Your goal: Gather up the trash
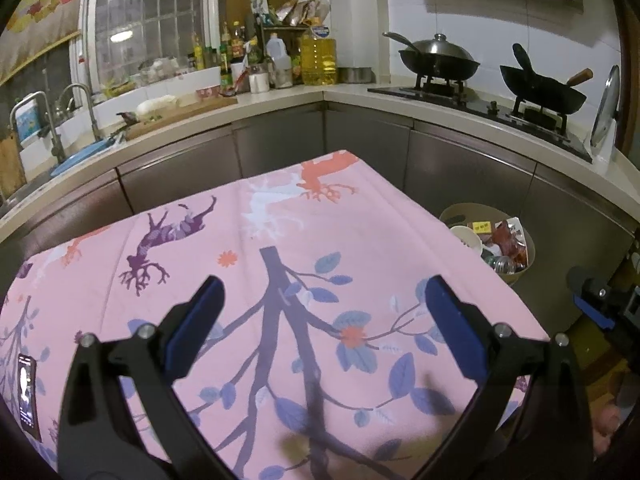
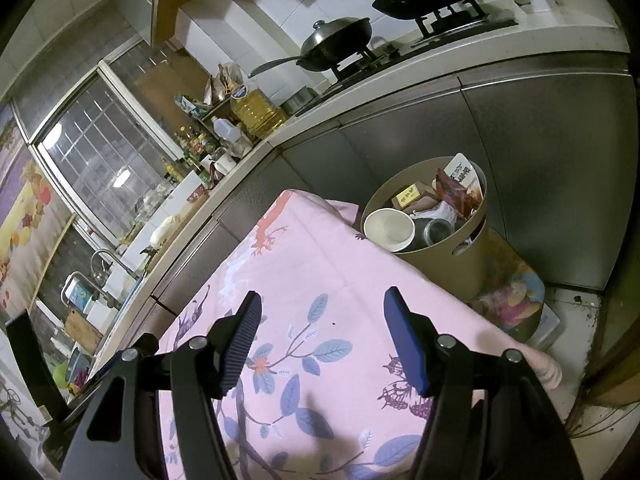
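A tan round trash bin [image 2: 448,260] stands on the floor beside the table's far right corner; it also shows in the left wrist view [image 1: 530,248]. It holds a white paper cup [image 2: 388,228], a clear jar [image 2: 438,230], red snack wrappers [image 2: 456,194] and a small box. My left gripper [image 1: 322,300] is open and empty above the pink floral tablecloth [image 1: 280,260]. My right gripper [image 2: 322,320] is open and empty above the same cloth [image 2: 320,280], short of the bin. The right gripper's body [image 1: 596,300] shows at the right edge of the left wrist view.
A phone [image 1: 28,396] lies on the table's left edge. An L-shaped counter [image 1: 280,100] runs behind with a sink [image 1: 72,152], bottles and an oil jug [image 1: 318,56]. Two woks [image 1: 440,60] sit on the stove. A patterned mat [image 2: 512,300] lies by the bin.
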A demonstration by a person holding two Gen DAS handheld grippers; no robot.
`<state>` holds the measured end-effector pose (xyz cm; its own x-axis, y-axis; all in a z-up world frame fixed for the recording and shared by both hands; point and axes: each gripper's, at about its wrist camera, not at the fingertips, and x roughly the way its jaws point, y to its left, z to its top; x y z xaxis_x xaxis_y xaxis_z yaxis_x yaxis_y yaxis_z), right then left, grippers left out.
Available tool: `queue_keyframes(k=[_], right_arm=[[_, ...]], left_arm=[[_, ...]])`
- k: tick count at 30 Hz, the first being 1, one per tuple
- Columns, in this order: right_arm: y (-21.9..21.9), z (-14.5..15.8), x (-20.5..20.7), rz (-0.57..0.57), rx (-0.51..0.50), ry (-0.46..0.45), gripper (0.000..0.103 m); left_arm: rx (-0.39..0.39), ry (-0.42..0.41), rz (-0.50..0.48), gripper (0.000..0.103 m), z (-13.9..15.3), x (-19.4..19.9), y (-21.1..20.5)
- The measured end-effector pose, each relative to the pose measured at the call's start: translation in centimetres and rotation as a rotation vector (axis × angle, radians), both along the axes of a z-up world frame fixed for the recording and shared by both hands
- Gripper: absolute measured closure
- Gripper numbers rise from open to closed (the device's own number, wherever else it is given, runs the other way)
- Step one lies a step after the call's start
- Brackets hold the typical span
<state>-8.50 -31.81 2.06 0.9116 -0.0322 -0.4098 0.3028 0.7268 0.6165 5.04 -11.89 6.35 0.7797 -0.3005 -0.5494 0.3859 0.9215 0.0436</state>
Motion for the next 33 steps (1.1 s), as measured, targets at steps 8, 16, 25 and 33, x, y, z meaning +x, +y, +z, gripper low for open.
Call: queue_keyframes(k=[8, 16, 25, 33], right_arm=[[0.4, 0.2, -0.3, -0.001, 0.0, -0.006, 0.042], [0.7, 0.3, -0.5, -0.007, 0.006, -0.005, 0.042], [0.7, 0.3, -0.4, -0.004, 0.006, -0.005, 0.042], [1.4, 0.2, -0.2, 0.005, 0.005, -0.001, 0.042]], left_arm=[[0.009, -0.031, 0.009, 0.006, 0.5, -0.4, 0.1], [0.055, -0.015, -0.012, 0.006, 0.2, -0.5, -0.5], [0.087, -0.047, 0.045, 0.006, 0.1, -0.8, -0.6], [0.131, 0.003, 0.011, 0.006, 0.0, -0.5, -0.7]])
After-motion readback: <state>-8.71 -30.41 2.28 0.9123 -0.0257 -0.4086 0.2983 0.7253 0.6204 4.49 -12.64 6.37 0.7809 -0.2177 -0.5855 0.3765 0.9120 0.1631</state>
